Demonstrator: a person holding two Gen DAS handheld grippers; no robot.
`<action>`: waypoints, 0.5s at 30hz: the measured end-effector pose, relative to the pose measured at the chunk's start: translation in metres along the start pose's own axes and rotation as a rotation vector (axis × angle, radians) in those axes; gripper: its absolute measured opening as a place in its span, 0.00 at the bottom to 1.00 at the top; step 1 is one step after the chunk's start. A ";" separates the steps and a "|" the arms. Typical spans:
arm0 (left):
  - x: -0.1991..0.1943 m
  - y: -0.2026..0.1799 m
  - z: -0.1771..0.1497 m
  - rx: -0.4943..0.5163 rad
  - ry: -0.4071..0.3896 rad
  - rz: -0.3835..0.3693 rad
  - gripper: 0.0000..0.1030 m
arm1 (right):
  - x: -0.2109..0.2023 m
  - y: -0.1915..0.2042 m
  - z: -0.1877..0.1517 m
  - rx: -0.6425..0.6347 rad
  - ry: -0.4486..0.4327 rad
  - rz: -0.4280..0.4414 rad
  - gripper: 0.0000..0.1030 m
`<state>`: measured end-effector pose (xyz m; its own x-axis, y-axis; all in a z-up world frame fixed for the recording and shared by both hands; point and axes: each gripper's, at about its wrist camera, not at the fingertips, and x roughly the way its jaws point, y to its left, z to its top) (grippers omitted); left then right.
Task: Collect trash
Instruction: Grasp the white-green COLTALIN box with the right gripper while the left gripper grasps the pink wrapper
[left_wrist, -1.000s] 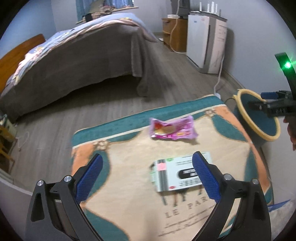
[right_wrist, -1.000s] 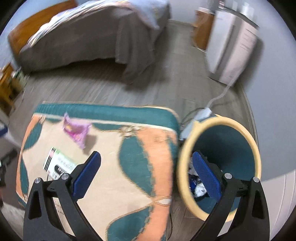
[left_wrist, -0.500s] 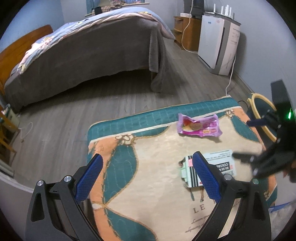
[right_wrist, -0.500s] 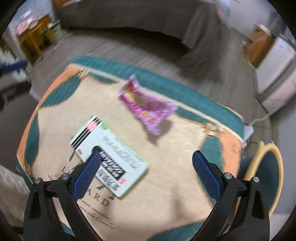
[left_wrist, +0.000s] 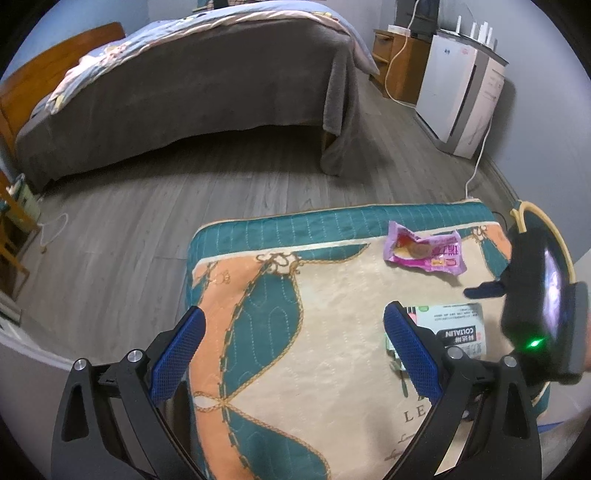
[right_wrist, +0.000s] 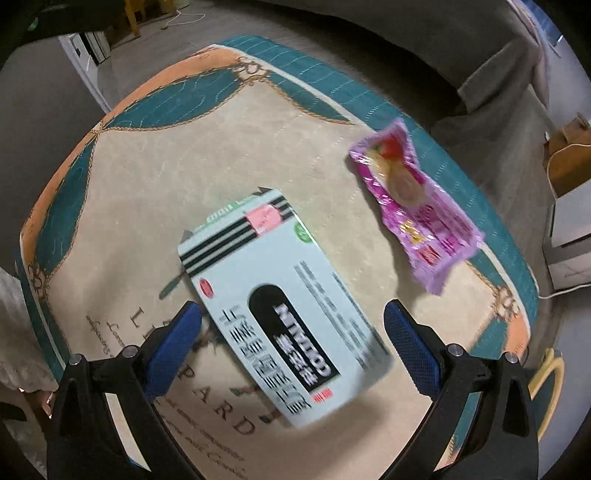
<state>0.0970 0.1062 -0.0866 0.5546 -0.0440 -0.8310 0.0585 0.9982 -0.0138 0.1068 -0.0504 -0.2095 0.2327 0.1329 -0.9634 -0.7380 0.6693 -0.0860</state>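
- Right gripper (right_wrist: 291, 339): was swung from bin (left_wrist: 554, 236) to box (right_wrist: 273, 302); jaws spread, box between them, ungrasped.
- Left gripper (left_wrist: 291, 343): gaped, empty.
- Box and wrapper (right_wrist: 413, 206): lay on cloth (right_wrist: 147, 155), uncollected.

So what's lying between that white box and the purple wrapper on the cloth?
Nothing: in the right wrist view, only bare beige cloth separates the white box from the purple snack wrapper. They lie apart, not touching.

White box (right_wrist: 279, 299) with black stripes and a pink patch lies flat mid-cloth. Crinkled pink wrapper (right_wrist: 413, 210) lies flat nearby, apart, toward the cloth's far edge.
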 end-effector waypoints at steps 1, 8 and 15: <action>0.000 0.001 0.001 -0.006 0.000 -0.005 0.93 | 0.003 0.001 0.002 -0.001 0.007 -0.006 0.94; 0.005 0.000 0.001 -0.002 0.016 -0.012 0.93 | 0.022 -0.008 0.007 0.091 0.066 0.038 0.93; 0.010 -0.005 0.001 0.004 0.030 0.000 0.93 | 0.009 -0.005 0.001 0.031 0.072 0.065 0.76</action>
<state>0.1035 0.1003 -0.0945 0.5292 -0.0425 -0.8475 0.0622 0.9980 -0.0112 0.1137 -0.0519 -0.2174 0.1384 0.1243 -0.9825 -0.7296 0.6837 -0.0162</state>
